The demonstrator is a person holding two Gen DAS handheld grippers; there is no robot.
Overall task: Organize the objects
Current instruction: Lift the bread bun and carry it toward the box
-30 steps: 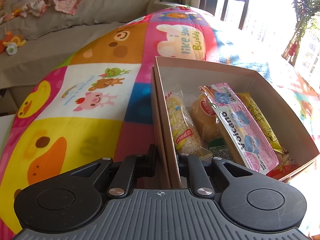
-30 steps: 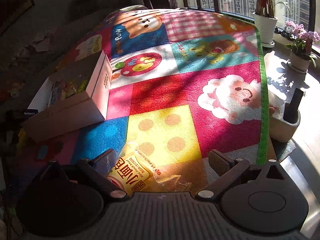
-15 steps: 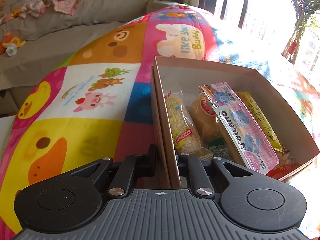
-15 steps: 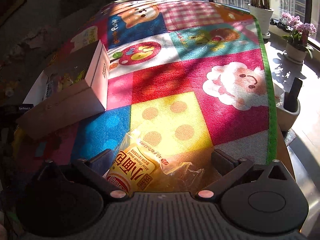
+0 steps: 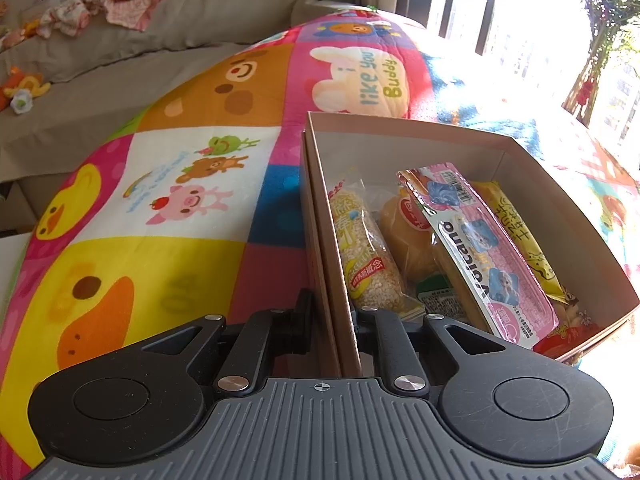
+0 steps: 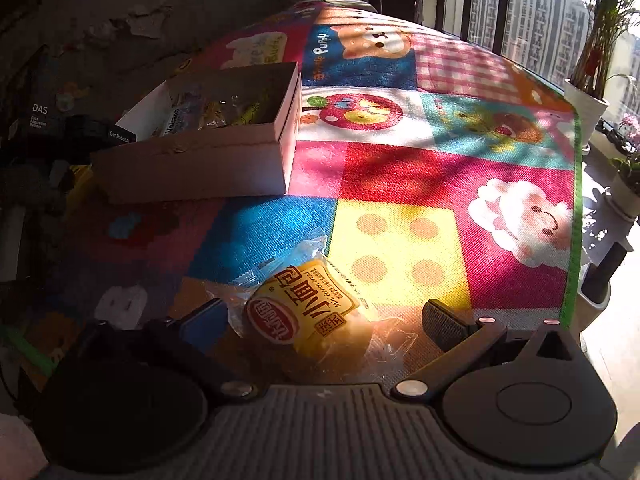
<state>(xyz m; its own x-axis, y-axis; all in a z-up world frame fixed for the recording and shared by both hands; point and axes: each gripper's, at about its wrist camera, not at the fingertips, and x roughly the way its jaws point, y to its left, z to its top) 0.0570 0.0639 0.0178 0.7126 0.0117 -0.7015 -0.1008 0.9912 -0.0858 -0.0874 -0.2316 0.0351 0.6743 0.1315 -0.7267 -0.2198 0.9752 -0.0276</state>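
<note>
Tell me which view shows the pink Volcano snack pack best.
Left wrist view. The pink Volcano snack pack lies close and sunlit in the brown cardboard box, its label and barcode readable, on top of other snacks. In the right wrist view the pack is far, in shadow, mostly hidden by the box wall; only part of the lettering shows.

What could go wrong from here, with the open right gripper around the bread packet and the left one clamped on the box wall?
1. The right gripper straddles the yellow-labelled clear bread packet; closing may catch only loose crinkly film, so it could slip.
2. The left gripper pinches just one thin wall of the brown cardboard box, which may bend or tilt.
3. The box already looks crowded with snacks, including the pink Volcano pack; the bread could perch on top.
</note>
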